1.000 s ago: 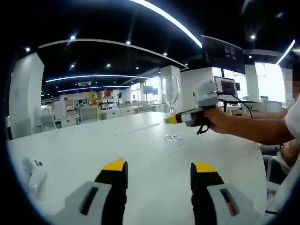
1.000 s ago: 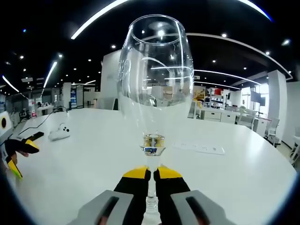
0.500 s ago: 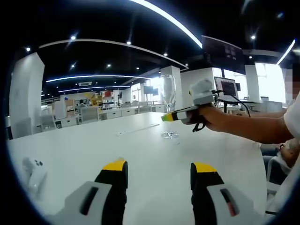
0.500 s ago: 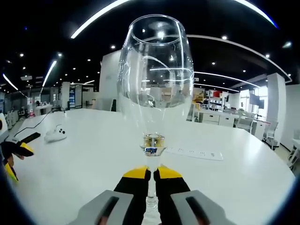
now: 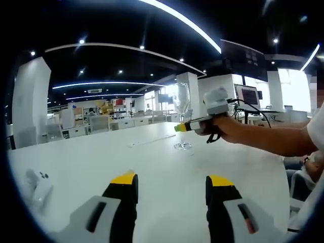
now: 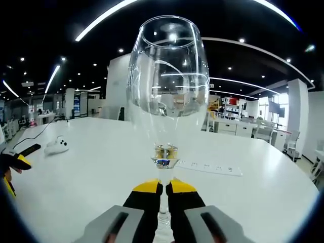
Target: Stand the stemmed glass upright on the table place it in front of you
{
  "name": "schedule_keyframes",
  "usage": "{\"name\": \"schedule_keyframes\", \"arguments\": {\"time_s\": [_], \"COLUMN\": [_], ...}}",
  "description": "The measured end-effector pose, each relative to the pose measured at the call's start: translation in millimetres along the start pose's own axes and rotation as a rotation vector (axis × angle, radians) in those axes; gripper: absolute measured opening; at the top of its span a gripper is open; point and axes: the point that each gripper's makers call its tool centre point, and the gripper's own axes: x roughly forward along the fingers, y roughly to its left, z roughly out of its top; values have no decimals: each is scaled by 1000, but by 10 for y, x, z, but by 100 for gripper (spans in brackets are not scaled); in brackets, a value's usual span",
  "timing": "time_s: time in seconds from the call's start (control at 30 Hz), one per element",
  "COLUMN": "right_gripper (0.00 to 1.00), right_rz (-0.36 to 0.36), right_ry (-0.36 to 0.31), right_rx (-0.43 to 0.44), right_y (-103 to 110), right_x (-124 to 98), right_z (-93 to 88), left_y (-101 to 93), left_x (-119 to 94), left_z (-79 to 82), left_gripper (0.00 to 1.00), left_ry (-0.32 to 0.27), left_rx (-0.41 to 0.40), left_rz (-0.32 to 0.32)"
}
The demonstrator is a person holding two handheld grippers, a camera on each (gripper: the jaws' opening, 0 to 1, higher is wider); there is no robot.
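Observation:
A clear stemmed glass (image 6: 168, 86) stands upright close in front of the right gripper view, and my right gripper (image 6: 164, 188) is shut on its stem. In the left gripper view the same glass (image 5: 181, 104) stands upright far across the white table (image 5: 152, 167), its foot on or just above the tabletop, held by the right gripper (image 5: 181, 127) in a person's hand. My left gripper (image 5: 172, 183) is open low over the near table, holding nothing. Its yellow tips (image 6: 11, 167) show at the left edge of the right gripper view.
A white game controller (image 5: 35, 186) lies at the near left of the table, seen again as a white controller (image 6: 55, 146) with a black cable (image 6: 40, 130) nearby. A white power strip (image 6: 210, 167) lies beyond the glass. A monitor (image 5: 246, 94) stands behind the person's arm (image 5: 268, 139).
The right gripper has carried the glass a little further away and to the left in the left gripper view, and lower toward the tabletop. The left gripper has stayed put.

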Motion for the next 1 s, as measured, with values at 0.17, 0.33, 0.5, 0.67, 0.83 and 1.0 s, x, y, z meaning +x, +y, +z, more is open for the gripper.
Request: {"name": "schedule_keyframes", "arguments": {"time_s": [0.17, 0.33, 0.5, 0.67, 0.83, 1.0], "right_gripper": [9, 9, 9, 9, 9, 9], "right_rz": [-3, -7, -10, -6, -11, -13], "right_ry": [2, 5, 4, 0, 0, -3], "right_rx": [0, -6, 15, 50, 70, 71], "right_y": [-16, -38, -85, -119, -153, -168], "right_x": [51, 107, 163, 208, 243, 265], "right_z": [-6, -1, -3, 14, 26, 49], "left_y": [26, 37, 54, 67, 75, 81], "left_x": [-7, -3, -10, -15, -13, -15], "left_z": [15, 4, 19, 21, 12, 18], "left_gripper": [54, 54, 54, 54, 54, 54], "left_ry": [-7, 0, -7, -8, -4, -7], "left_rx": [-5, -6, -10, -10, -3, -6], "left_rz": [13, 17, 24, 32, 35, 37]}}
